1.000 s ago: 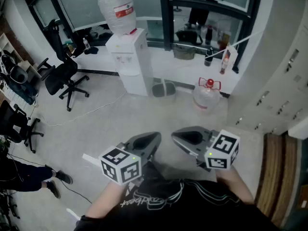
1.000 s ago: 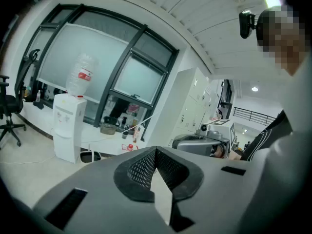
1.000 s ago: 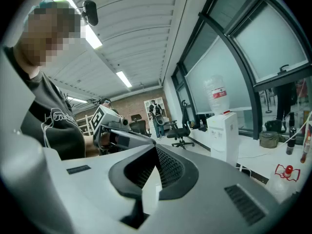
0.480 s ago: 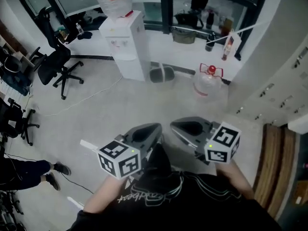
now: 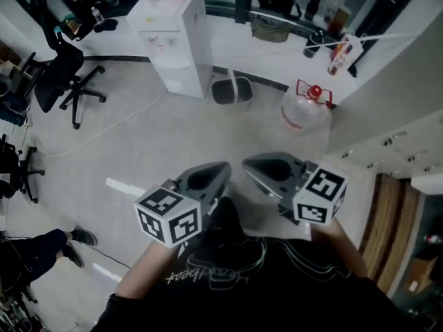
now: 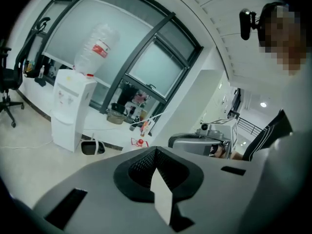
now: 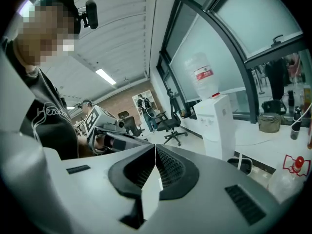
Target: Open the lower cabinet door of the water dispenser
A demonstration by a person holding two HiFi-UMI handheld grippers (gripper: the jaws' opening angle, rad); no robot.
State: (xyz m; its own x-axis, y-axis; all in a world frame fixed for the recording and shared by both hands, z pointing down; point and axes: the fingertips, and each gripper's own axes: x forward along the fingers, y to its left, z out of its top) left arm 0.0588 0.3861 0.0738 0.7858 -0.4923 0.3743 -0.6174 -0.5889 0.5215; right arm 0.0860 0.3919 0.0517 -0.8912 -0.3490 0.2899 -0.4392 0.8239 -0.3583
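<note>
Both jaws clenched on nothing, target well apart across the floor.
The left gripper [image 6: 156, 152] and right gripper [image 7: 155, 150] are empty. The water dispenser [image 5: 178, 43] stands at the floor's far edge, its lower cabinet door [image 6: 62, 130] apparently closed. Arriving without parting the jaws would likely just bump the door or the bin [image 5: 232, 90] just beside.

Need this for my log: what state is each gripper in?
Left gripper: shut, holding nothing.
Right gripper: shut, holding nothing.

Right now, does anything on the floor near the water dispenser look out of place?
Yes: a loose white cable trails across the open floor from near the water dispenser towards the office chair. Nothing looks spilled or damaged.
</note>
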